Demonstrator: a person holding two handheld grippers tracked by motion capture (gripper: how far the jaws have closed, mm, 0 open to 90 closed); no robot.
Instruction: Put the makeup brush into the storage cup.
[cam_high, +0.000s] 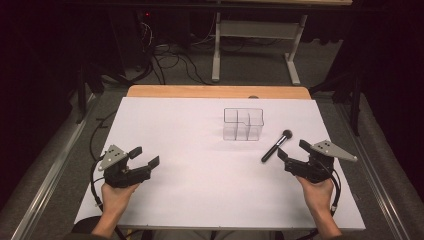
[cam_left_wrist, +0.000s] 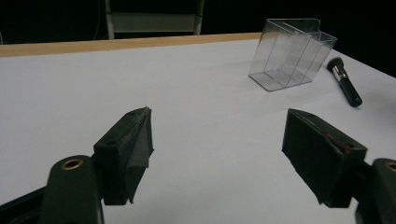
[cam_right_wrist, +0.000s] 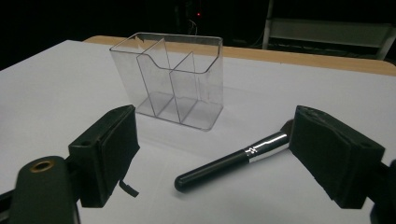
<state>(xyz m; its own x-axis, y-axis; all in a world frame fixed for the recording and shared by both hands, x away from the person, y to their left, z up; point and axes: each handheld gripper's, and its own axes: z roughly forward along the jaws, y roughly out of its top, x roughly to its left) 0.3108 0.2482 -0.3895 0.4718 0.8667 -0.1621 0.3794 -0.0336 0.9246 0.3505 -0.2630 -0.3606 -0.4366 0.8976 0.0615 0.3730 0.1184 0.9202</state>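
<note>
A clear plastic organizer (cam_high: 243, 124) with three compartments stands upright and empty on the white table, right of centre. A black makeup brush (cam_high: 276, 145) lies flat just right of the organizer, bristles toward the back. My right gripper (cam_high: 294, 150) is open at the front right, its jaws close behind the brush's handle end. In the right gripper view the brush (cam_right_wrist: 233, 161) lies between the spread jaws of this gripper (cam_right_wrist: 215, 161), and the organizer (cam_right_wrist: 173, 79) stands beyond. My left gripper (cam_high: 145, 156) is open at the front left, holding nothing; its view shows the organizer (cam_left_wrist: 292, 53) and brush (cam_left_wrist: 344, 81) far off.
The white table sheet (cam_high: 190, 165) ends in a wooden strip (cam_high: 215, 91) at the far edge. Beyond it stand a grey metal frame (cam_high: 255, 45) and floor cables (cam_high: 170, 60). Bare white surface spreads between the two grippers.
</note>
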